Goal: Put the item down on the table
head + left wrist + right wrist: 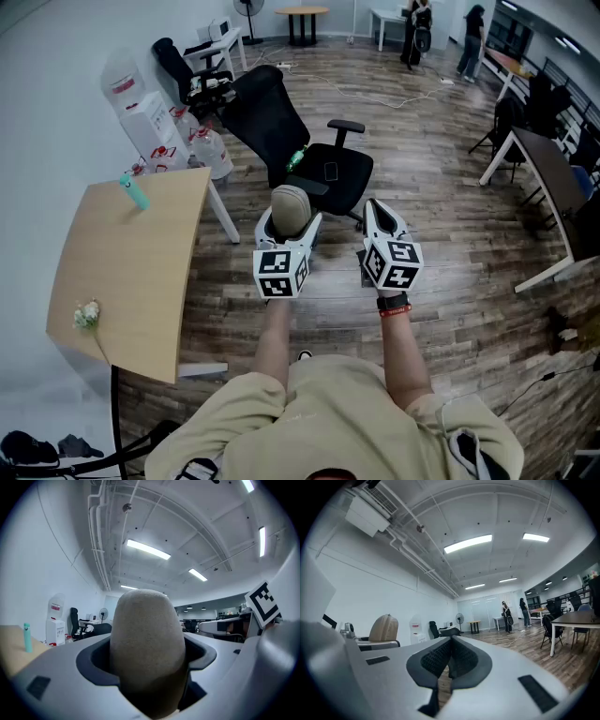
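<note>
A beige, egg-shaped soft item (290, 208) stands upright between the jaws of my left gripper (289, 228), which is shut on it. In the left gripper view the item (147, 634) fills the middle, and both jaws of that gripper (149, 667) press on its sides. I hold it level in the air over the wooden floor, to the right of the light wooden table (131, 272). My right gripper (380, 216) hovers beside it, shut with nothing in it. In the right gripper view the pads of the right gripper (449, 660) meet, and the item (384, 628) shows at the left.
A teal bottle (134, 192) and a small white-green object (86, 315) lie on the table. A black office chair (291, 141) stands just ahead of the grippers. A water dispenser (141, 112) and jugs are behind the table. More desks (553, 178) and people are at the far right.
</note>
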